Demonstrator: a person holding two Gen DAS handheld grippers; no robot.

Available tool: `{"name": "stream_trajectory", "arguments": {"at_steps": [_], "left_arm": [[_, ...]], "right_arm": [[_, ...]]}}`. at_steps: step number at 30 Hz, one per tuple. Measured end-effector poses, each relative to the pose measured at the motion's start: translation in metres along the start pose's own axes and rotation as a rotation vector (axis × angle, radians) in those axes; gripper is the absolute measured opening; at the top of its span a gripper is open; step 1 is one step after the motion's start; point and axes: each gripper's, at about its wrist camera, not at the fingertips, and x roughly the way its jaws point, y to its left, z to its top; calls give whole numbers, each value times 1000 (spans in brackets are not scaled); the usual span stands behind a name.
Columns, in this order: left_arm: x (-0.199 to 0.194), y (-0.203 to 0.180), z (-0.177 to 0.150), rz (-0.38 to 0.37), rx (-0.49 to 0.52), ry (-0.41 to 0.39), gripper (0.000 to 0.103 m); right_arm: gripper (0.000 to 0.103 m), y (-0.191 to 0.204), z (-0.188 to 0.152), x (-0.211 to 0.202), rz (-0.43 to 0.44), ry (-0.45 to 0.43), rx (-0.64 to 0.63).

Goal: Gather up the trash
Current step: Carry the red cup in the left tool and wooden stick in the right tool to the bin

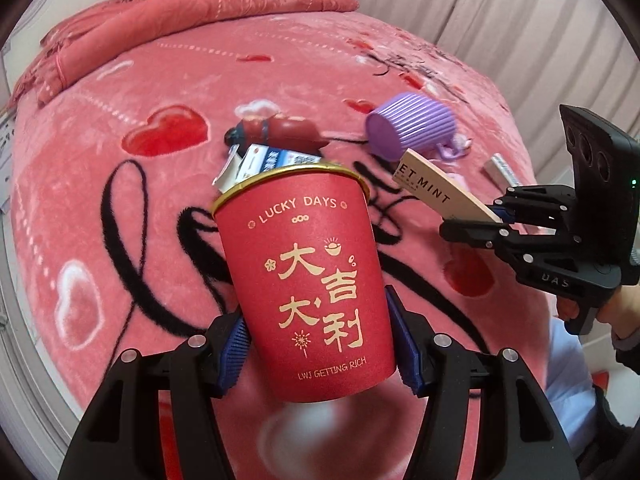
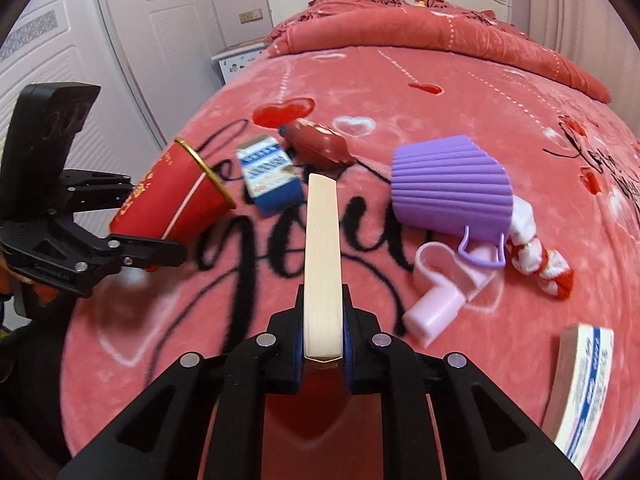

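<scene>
My left gripper (image 1: 320, 356) is shut on a red paper cup (image 1: 304, 280) with gold rim and "LUCKY DAYS" print, held above the bed; the right wrist view shows the cup (image 2: 176, 200) tilted, its mouth towards a blue-and-white carton (image 2: 270, 178) at the rim. My right gripper (image 2: 322, 320) is shut on a flat cream mint box (image 2: 322, 256), held edge-up. In the left wrist view the mint box (image 1: 440, 192) points at the cup's rim from the right, in the right gripper (image 1: 496, 216).
On the pink heart-print blanket (image 2: 440, 120) lie a purple ribbed cup (image 2: 452, 184), a dark red case (image 2: 320, 144), a pink heart-shaped scoop (image 2: 440, 292), a red-and-white scrunchie (image 2: 536, 260) and a blue-and-white box (image 2: 580, 392). Folded quilt (image 2: 440, 36) at the headboard. Curtains (image 1: 480, 12) beyond.
</scene>
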Motion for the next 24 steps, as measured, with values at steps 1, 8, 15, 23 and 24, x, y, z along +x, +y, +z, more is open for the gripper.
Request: {"name": "stream_trajectory", "arguments": {"at_steps": [1,8,15,23,24], "left_arm": [[-4,-4,0,-3,7,-5,63],[-39,-30,-16,-7,77,-28,63],[-70,-59,-43,-28,141,-39,63],[-91,-93,-69,-55,209,-38,63],[-92,-99,-70,-60,223,-37,63]], "right_arm": [[15,5,-2,-8,3,-7,2],[15,39,-34,-58,6,-32,22],[15,76,-77,-107,12,-62,76],[15,100,-127,-152,2,-121,169],[15,100,-133,-158,-4,-130,181]]}}
